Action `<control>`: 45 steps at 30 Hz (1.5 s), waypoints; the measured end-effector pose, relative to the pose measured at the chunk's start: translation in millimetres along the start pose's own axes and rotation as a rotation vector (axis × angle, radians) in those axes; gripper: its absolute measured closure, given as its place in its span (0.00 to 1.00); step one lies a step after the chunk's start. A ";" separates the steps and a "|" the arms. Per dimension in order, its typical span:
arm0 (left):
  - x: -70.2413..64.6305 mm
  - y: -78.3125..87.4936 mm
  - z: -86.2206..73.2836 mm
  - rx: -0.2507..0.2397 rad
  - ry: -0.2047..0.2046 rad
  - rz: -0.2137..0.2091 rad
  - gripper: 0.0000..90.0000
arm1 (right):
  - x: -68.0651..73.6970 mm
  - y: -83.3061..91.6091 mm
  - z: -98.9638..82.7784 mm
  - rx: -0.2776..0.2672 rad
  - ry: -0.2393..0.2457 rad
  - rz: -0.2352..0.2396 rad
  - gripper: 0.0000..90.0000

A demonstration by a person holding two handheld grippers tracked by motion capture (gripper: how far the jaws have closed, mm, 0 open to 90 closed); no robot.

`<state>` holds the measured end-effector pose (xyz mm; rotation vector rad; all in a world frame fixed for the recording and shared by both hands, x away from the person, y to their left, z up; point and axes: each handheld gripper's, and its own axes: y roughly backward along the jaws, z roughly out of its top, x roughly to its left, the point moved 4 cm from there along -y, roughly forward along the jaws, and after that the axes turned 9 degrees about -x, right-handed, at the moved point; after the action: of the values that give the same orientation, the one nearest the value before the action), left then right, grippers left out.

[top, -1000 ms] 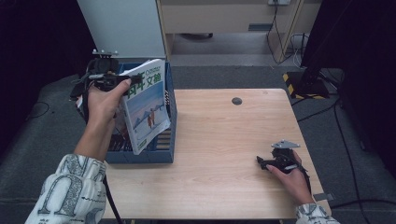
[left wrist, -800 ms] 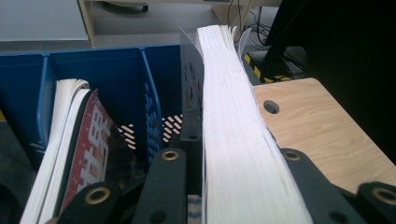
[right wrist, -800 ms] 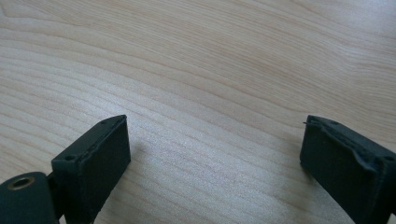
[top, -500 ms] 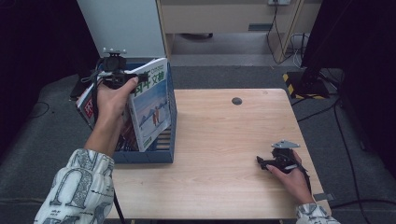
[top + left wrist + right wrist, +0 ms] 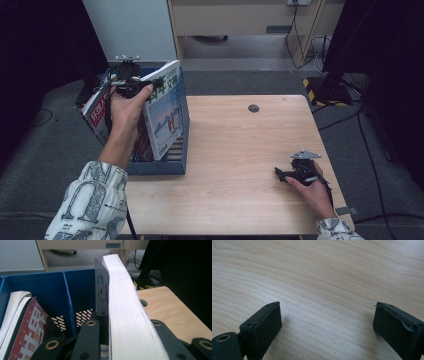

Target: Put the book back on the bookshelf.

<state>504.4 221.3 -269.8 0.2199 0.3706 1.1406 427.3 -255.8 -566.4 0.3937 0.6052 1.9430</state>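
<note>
The left gripper [image 5: 131,82] clamps the thick magazine [image 5: 165,112], tilted over the blue crate [image 5: 182,150] at 9 o'clock, not yet seated; the right gripper [image 5: 327,322] rests wide, empty.

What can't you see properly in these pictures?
- Thick book in the left gripper view: its cover is hidden, only the white page edges face the camera, and the bottom edge cuts it off.
- Red magazine in the blue crate: its title is cut off at the bottom edge.
- Right hand-held gripper in the high view: too small to read its jaws; the hand covers its body.
</note>
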 end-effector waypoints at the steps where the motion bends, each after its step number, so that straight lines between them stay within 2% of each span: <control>1: 0.2 0.2 -0.4 -0.006 -0.002 0.001 0.81 | -0.2 0.0 -0.1 0.001 0.003 0.001 0.09; 15: 2.9 -3.3 -13.3 -0.061 0.005 0.007 0.81 | 0.1 0.0 0.0 0.000 0.000 0.000 0.10; 23: 3.2 -5.6 -19.0 -0.094 0.019 0.028 0.81 | 0.0 0.1 0.0 0.001 0.000 0.001 0.10; 29: 2.7 -9.3 -25.8 -0.087 0.016 0.026 0.82 | 0.1 -0.1 0.0 -0.001 0.000 -0.001 0.10; 31: 4.0 -10.6 -28.0 -0.096 0.030 0.027 0.81 | 0.2 0.1 0.0 0.000 0.001 0.000 0.10; 45: 5.9 -17.8 -40.3 -0.115 0.033 0.031 0.81 | 0.3 0.1 0.0 0.000 0.002 0.002 0.10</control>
<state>505.6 218.8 -314.1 0.1059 0.3305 1.1931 427.0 -255.6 -566.3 0.3926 0.6059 1.9451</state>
